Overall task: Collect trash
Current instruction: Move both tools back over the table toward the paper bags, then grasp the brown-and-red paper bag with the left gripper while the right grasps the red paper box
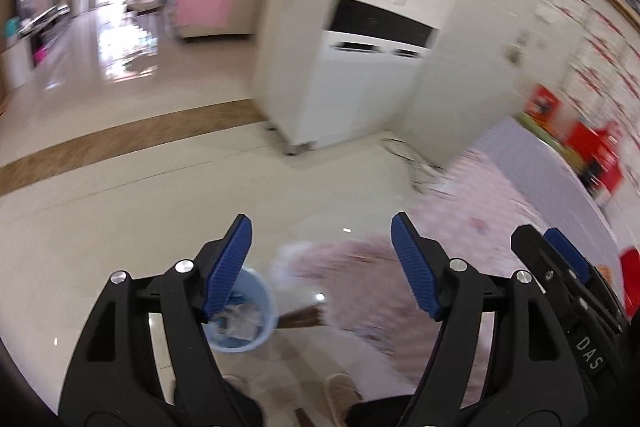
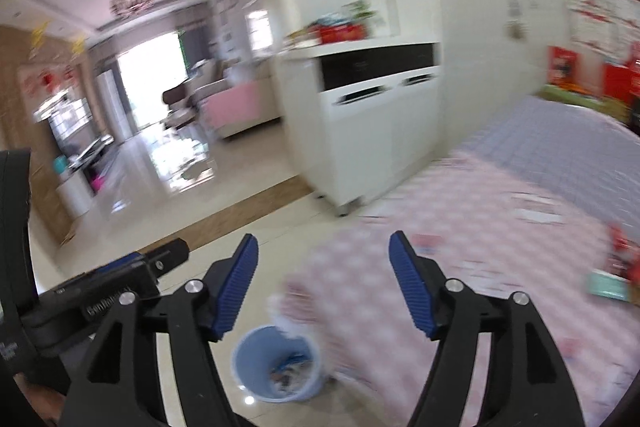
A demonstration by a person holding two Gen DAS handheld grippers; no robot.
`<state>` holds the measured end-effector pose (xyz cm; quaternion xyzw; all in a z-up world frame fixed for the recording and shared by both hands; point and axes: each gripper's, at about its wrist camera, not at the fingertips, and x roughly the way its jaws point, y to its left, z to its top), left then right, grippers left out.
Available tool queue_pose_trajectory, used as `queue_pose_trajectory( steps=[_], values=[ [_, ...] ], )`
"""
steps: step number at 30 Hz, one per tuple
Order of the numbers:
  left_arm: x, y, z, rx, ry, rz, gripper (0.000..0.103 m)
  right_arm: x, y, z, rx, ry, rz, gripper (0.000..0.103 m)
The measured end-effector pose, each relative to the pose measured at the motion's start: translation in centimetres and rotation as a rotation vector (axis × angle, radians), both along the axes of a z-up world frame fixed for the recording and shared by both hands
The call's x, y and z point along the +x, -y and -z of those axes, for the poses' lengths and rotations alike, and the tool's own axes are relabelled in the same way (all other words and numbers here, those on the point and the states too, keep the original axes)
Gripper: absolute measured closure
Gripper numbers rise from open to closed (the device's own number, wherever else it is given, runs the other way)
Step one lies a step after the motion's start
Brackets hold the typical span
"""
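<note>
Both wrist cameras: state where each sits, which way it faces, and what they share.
Left wrist: rides the left gripper, aimed down and forward over the floor at the blue bin; jaws open and empty; the right gripper and the person's shoes show.
Right wrist: rides the right gripper, aimed likewise over the pink tablecloth; jaws open and empty; the left gripper shows.
Shared: bin holding trash, tablecloth, white cabinet, living room.

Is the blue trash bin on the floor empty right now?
No, the blue trash bin already holds crumpled wrappers and scraps at its bottom, seen plainly in the right wrist view.
</note>
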<state>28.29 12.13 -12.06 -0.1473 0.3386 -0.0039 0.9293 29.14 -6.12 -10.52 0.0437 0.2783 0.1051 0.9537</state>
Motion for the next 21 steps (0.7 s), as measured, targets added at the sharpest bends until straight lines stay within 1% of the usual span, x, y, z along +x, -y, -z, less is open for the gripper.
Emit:
queue_pose_trajectory(
  steps=[3, 6, 8, 9, 12, 15, 16, 21],
  values=[
    [-0.3, 5.0, -0.8, 0.005, 0.023, 0.117, 0.031, -2.8, 6.3, -0.6, -0.007, 0.012, 0.117, 0.035],
    [-1.5, 11.7, -1.4, 0.034, 0.047, 0.259, 0.031, -5.5, 12.0, -0.7, -0.015, 0.010, 0.238, 0.035],
    [-2.3, 15.5, -1.6, 0.052, 0.056, 0.338, 0.031, -7.1, 15.0, -0.6, -0.022, 0.008, 0.305, 0.035],
    [-2.7, 16.7, -1.6, 0.058, 0.059, 0.362, 0.031, -8.0, 16.5, -0.4, -0.029, 0.006, 0.343, 0.034],
    [-4.0, 22.4, -1.6, 0.099, 0.067, 0.477, 0.030, -10.9, 21.2, 0.3, -0.033, -0.007, 0.440, 0.032],
    [-4.9, 26.5, -1.4, 0.141, 0.074, 0.557, 0.030, -13.5, 25.0, 1.0, -0.039, -0.028, 0.526, 0.032],
    [-5.3, 28.3, -1.2, 0.161, 0.075, 0.595, 0.030, -14.2, 26.2, 1.2, -0.043, -0.031, 0.551, 0.030],
    [-6.4, 33.7, -0.6, 0.212, 0.084, 0.690, 0.030, -17.2, 30.9, 2.5, -0.062, -0.063, 0.640, 0.025]
  ],
)
